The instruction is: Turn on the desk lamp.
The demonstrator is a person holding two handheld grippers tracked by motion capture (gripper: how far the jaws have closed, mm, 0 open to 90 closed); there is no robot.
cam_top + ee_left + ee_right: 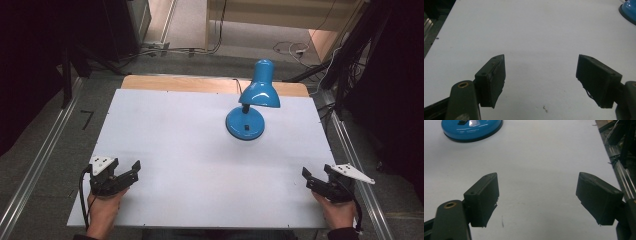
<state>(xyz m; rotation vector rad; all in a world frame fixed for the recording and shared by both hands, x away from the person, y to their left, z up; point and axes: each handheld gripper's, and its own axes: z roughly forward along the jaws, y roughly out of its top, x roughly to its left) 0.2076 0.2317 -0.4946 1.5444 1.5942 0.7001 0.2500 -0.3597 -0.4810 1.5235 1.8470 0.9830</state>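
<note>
Left tool [129, 171] and right tool [316, 178], each held low at a near corner of the white worktop [165, 135], jaws spread wide and empty. The blue desk lamp [252, 102] stands upright toward the far middle, well apart from both. Its glossy enamel likely slips; the round base [471, 128] looks heavy, so the thin neck below the shade offers the surest hold.

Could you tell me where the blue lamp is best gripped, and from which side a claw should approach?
Probably the thin black neck between shade and round base. It is the lamp's only narrow part. Come from the near right, since the shade overhangs it from behind.
</note>
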